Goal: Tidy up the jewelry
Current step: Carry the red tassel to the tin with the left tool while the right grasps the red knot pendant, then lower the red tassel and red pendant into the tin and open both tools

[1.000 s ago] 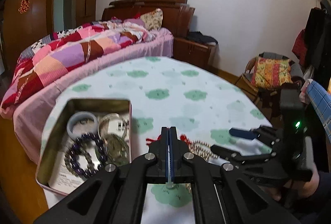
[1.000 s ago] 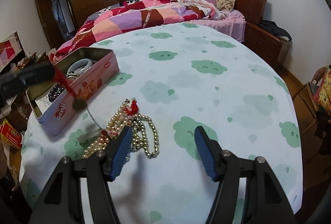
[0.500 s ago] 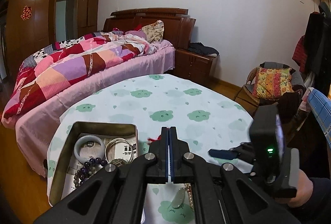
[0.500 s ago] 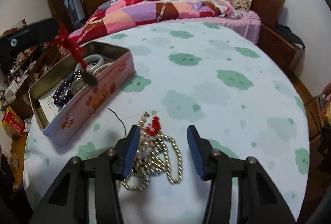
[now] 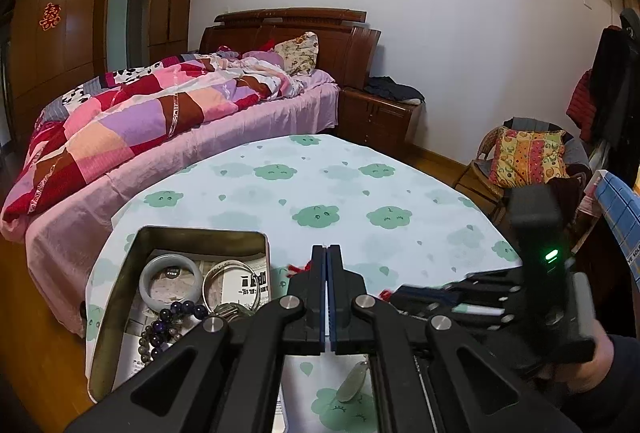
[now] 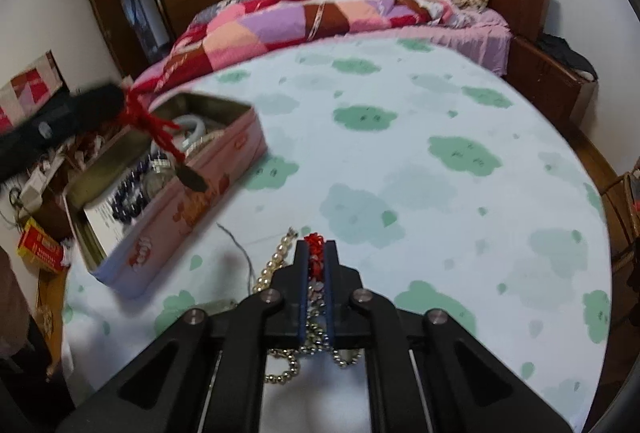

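My left gripper is shut on a red-cord pendant necklace; its oval pendant hangs below the fingers. In the right wrist view the left gripper holds the red cord and pendant above the open pink tin. The tin holds a pale bangle, a silver bangle and dark beads. My right gripper is shut on a pearl bead necklace with a red knot, on the tablecloth right of the tin.
The round table has a white cloth with green clouds. A bed with a patchwork quilt stands behind it. A chair with a patterned cushion is at the right. Boxes lie on the floor at the left.
My left gripper has lifted the pendant necklace off the table and carried it over the tin. My right gripper has closed on the pearl necklace.
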The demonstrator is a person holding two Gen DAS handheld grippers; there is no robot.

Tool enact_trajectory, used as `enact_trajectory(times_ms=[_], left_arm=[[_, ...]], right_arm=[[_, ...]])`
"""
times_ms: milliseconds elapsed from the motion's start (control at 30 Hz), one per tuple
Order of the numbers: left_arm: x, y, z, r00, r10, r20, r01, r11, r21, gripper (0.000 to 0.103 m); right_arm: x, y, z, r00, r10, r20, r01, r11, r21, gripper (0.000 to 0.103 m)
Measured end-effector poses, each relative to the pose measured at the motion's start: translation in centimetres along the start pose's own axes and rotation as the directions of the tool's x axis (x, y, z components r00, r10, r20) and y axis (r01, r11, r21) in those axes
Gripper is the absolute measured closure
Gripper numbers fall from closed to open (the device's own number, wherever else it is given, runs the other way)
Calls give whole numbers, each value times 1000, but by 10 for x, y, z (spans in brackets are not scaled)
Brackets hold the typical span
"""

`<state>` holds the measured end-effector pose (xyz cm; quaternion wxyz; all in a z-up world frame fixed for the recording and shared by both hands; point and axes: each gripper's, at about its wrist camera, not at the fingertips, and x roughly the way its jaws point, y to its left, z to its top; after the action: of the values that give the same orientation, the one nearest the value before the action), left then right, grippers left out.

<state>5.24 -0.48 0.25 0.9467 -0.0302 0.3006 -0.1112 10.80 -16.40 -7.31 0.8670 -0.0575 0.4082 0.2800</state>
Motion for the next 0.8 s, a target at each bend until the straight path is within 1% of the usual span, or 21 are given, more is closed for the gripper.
enact_trajectory(times_ms=[300,533,800], left_arm=[[-10,1,4,1000,2,26,-2,1000,0,103],[-22,1,12,998,7,57,-8,1000,8,103],[-35,4,17,996,20,85,-21,1000,16,103]], right_arm=[[-39,-4,13,994,-12,105,10,1000,16,95],[-65,6,29,982,-6,189,8,1000,-7,95],[-74,14,38,975,-1,221,9,999,-37,95]])
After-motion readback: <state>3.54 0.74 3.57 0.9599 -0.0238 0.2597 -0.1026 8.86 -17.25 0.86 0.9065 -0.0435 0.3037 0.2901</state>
